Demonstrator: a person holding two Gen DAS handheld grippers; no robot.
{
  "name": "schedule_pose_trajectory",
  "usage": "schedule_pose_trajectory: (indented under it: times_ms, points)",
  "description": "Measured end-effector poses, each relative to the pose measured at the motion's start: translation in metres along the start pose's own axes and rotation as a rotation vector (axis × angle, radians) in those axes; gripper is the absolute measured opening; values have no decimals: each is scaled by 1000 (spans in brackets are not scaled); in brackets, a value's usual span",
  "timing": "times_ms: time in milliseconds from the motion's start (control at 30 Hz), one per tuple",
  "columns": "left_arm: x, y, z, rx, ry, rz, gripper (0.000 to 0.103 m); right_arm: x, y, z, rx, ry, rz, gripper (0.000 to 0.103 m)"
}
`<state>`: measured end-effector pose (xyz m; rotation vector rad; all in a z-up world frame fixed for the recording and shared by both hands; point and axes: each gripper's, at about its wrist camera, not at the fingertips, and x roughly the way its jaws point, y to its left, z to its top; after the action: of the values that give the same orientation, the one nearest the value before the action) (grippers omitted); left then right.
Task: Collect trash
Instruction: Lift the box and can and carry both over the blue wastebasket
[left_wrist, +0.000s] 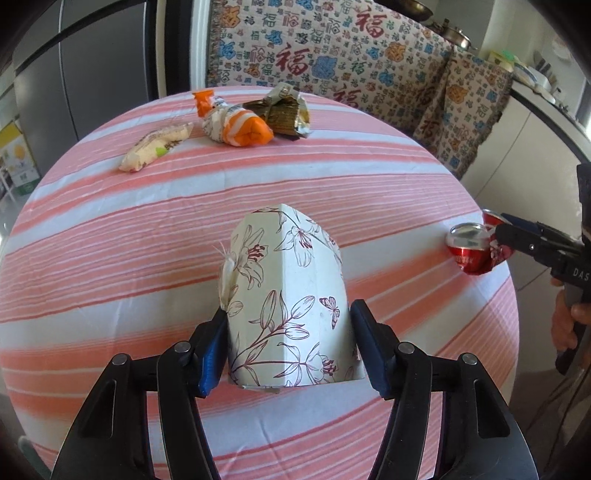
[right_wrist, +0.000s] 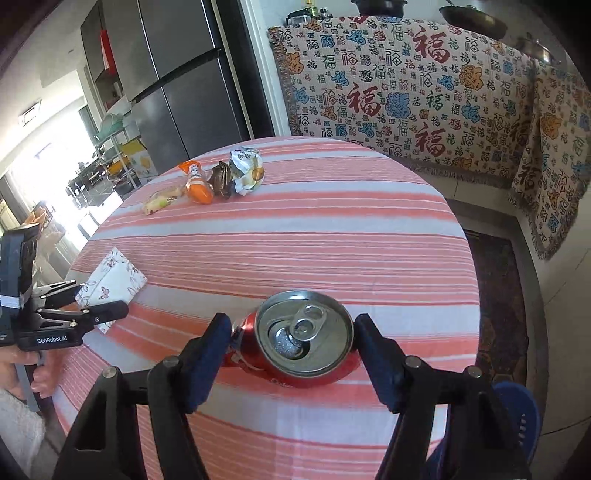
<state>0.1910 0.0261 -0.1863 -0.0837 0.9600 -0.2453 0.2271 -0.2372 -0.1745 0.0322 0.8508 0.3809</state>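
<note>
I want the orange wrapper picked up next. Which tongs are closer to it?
Left, though neither is near. The left tongs clasp the floral box mid-table; the right tongs grip the red can at the table's near edge, farther from the orange wrapper.

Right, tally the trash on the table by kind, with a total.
Cans: 1, the crushed red can
Cartons: 1, the floral carton
Wrappers: 4, cream, orange, brown, crumpled white
Total: 6
</note>
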Motion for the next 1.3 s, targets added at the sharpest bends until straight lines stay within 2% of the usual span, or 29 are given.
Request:
schedule_pose_trajectory:
  times_ms: [100, 200, 367, 500, 567, 733, 767, 933, 1033, 1200, 1300]
  points:
    - [-5, -22, 2, 32, -7, -9, 64, -19, -12, -4, 19, -23, -3, 70]
    - [-6, -48, 6, 45, -6, -55, 64, -36, -31, -8, 61, -39, -11, 68]
    - [6, -78, 6, 58, 2, -66, 64, -43, -55, -17, 122, -42, -22, 67]
    - [13, -81, 0, 66, 22, -45, 64, -45, -48, -26, 114, -82, -28, 68]
    - [11, -79, -3, 71, 20, -36, 64, -44, -43, -32, 116, -47, -9, 68]
    - [16, -73, -6, 64, 26, -33, 64, -37, -35, -61, 143, 73, -45, 69]
    - [18, -72, -6, 61, 29, -34, 64, -39, -36, -64, 162, 35, -42, 70]
    - [16, -71, -8, 64, 29, -42, 64, -31, -36, -57, 186, 34, -48, 70]
    - [15, -68, -8, 57, 26, -45, 64, -25, -31, -53, 165, 76, -42, 77]
    - [15, -68, -11, 59, 27, -50, 64, -16, -25, -55, 133, 92, -61, 81]
    - [15, -67, -11, 57, 27, -53, 64, -14, -22, -54, 92, 95, -46, 78]
